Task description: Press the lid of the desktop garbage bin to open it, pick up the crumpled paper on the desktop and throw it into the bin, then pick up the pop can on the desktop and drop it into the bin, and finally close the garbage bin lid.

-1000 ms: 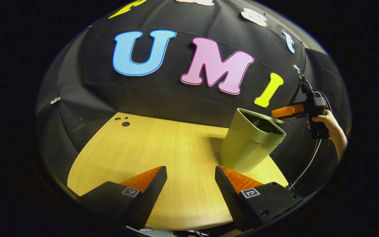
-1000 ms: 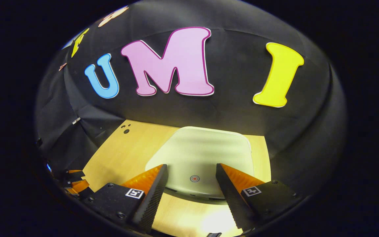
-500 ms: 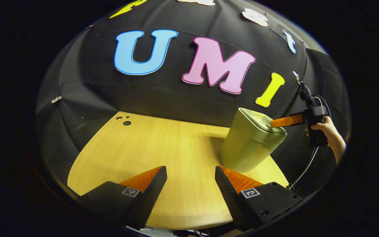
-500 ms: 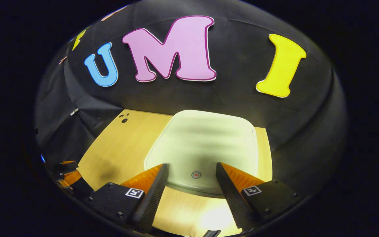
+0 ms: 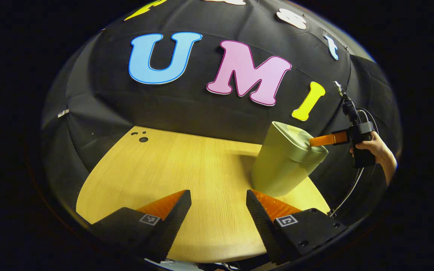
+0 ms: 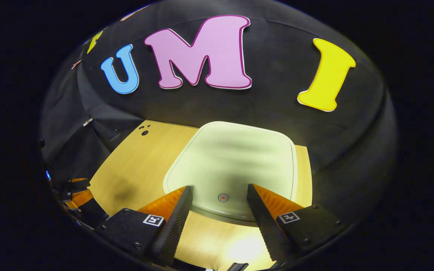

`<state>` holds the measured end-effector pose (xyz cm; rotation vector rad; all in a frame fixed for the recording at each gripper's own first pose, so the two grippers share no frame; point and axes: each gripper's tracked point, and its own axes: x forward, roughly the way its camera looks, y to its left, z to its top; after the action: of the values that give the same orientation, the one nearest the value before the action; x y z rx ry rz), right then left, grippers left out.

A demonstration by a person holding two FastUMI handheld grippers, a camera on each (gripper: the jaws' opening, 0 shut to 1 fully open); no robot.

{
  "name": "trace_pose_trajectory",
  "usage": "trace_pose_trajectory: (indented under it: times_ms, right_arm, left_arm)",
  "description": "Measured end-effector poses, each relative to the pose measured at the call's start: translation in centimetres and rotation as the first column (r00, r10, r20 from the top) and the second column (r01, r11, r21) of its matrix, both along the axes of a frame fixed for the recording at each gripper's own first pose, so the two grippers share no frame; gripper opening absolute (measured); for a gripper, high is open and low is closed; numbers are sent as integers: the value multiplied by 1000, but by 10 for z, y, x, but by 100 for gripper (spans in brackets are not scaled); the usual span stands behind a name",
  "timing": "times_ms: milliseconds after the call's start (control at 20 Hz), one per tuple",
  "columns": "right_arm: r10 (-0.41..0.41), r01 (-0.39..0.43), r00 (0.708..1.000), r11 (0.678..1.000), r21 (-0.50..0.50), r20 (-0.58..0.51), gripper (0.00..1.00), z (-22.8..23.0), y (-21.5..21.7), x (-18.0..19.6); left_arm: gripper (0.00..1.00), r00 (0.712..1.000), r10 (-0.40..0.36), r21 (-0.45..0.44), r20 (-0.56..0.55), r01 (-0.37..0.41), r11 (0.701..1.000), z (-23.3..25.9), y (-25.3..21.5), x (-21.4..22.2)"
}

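The pale green garbage bin (image 5: pixel 283 169) stands at the right of the wooden table (image 5: pixel 187 173), its lid (image 5: pixel 296 141) lying flat and closed. In the left gripper view my right gripper (image 5: pixel 313 141), held by a hand (image 5: pixel 377 148), has its fingers at the lid's right edge, touching or just above it. Seen from the right gripper view, the lid (image 6: pixel 236 158) lies right below, with a small red dot (image 6: pixel 223 197) between the fingers of my right gripper (image 6: pixel 219 194), which is open and empty. My left gripper (image 5: pixel 219 199) hovers open over bare table, left of the bin.
Small dark holes (image 5: pixel 141 137) mark the table's far left corner. A cable (image 5: pixel 352 188) hangs from the right gripper past the table's right edge. My left gripper (image 6: pixel 75 188) shows small at the left of the right gripper view. Black cloth walls close in behind.
A second ago the bin's lid stood open; it swung down and is now closed. My right gripper came down with it onto the lid. The left gripper barely moved.
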<state>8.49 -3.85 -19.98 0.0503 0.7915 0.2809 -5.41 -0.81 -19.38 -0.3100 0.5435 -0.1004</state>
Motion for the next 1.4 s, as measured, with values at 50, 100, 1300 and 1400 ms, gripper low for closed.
trace_pose_trajectory:
  times_ms: [50, 100, 1300, 1400]
  right_arm:
    - [7, -7, 1000, 1000, -11, 11, 94, 1, 0, 1]
    - [9, -9, 1000, 1000, -14, 5, 94, 0, 0, 0]
    - [26, -40, 948, 999, 37, 318, 93, 67, 54, -65]
    - [14, -34, 946, 998, 55, 323, 93, 64, 58, -75]
  left_arm:
    - [96, 1000, 0, -2, 1, 0, 1000, -1, -1, 0]
    - [95, 1000, -1, -2, 3, 1, 1000, 1, -2, 1]
    - [95, 997, -49, 15, 54, 48, 999, 18, -13, 12]
    - [95, 997, -56, 19, 61, 55, 998, 20, -15, 11]
